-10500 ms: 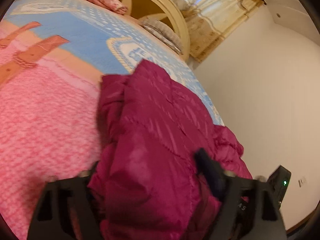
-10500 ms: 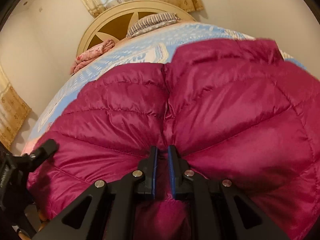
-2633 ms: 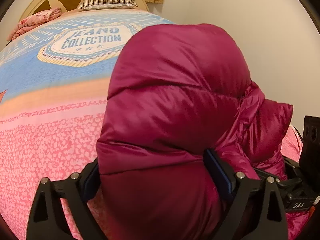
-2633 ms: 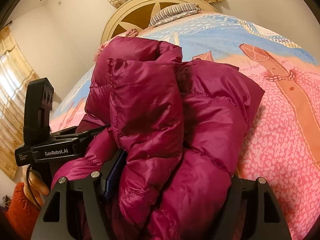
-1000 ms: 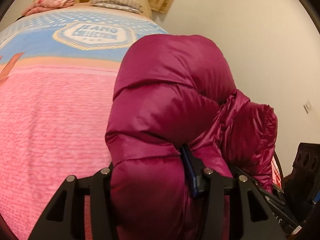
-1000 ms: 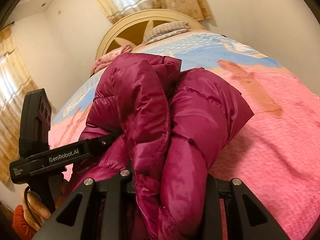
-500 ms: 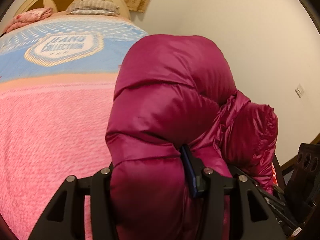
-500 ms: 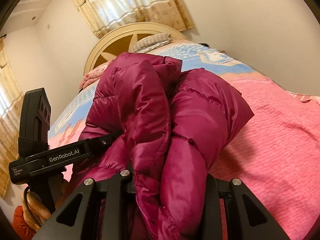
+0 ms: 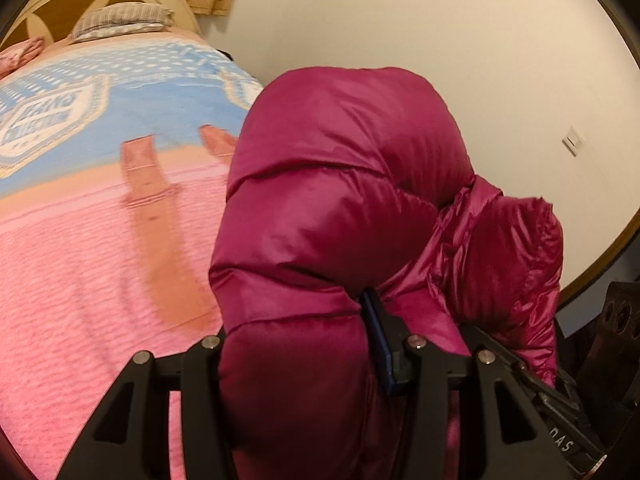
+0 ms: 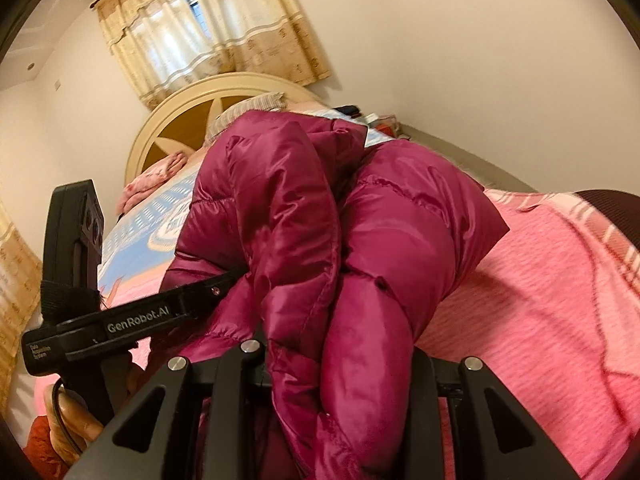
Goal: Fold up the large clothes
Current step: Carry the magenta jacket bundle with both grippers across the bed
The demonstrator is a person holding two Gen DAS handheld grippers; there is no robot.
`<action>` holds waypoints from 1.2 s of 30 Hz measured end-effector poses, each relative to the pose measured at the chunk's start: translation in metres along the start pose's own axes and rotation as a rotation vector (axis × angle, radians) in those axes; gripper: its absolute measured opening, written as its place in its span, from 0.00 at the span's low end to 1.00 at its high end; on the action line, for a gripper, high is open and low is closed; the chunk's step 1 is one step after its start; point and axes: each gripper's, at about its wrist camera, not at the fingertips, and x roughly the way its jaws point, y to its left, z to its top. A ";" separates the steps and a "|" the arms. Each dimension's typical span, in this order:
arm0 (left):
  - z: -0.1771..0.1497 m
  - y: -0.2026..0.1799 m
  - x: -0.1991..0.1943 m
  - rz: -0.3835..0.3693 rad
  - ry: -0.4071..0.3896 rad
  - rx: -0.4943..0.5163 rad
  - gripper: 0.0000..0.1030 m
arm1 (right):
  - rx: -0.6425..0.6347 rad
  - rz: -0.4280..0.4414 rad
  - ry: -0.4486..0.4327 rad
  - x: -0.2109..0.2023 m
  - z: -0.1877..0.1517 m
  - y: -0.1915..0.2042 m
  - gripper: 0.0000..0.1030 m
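Note:
A magenta puffer jacket (image 9: 344,200) is bundled into a thick folded roll and held up above the bed by both grippers. My left gripper (image 9: 296,344) is shut on the near end of the roll; its blue pad (image 9: 378,344) presses the fabric. In the right wrist view the same jacket (image 10: 320,248) fills the middle, and my right gripper (image 10: 336,364) is shut on its lower folds. The left gripper's black body (image 10: 120,320) shows at the left of that view, its tip buried in the jacket.
The bed has a pink and blue blanket (image 9: 80,240), a cream round headboard (image 10: 192,120) and pillows (image 9: 120,20). A cream wall (image 9: 440,20) stands close on the right. A curtained window (image 10: 208,28) is behind the headboard.
Both grippers have swung sideways with the jacket still clamped; the views have turned toward the wall and the bed's edge. The grip on the roll is unchanged.

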 end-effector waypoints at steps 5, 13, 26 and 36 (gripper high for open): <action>0.021 -0.014 0.027 -0.005 0.023 0.025 0.49 | -0.017 -0.067 -0.016 -0.009 0.015 -0.024 0.28; 0.039 -0.044 0.068 0.012 0.052 0.029 0.49 | -0.021 -0.109 -0.002 0.002 0.038 -0.049 0.28; 0.054 -0.040 0.117 0.117 0.113 -0.062 0.49 | -0.069 -0.099 0.094 0.058 0.058 -0.059 0.28; 0.065 -0.039 0.139 0.214 0.121 -0.059 0.55 | 0.094 0.039 0.183 0.100 0.056 -0.111 0.28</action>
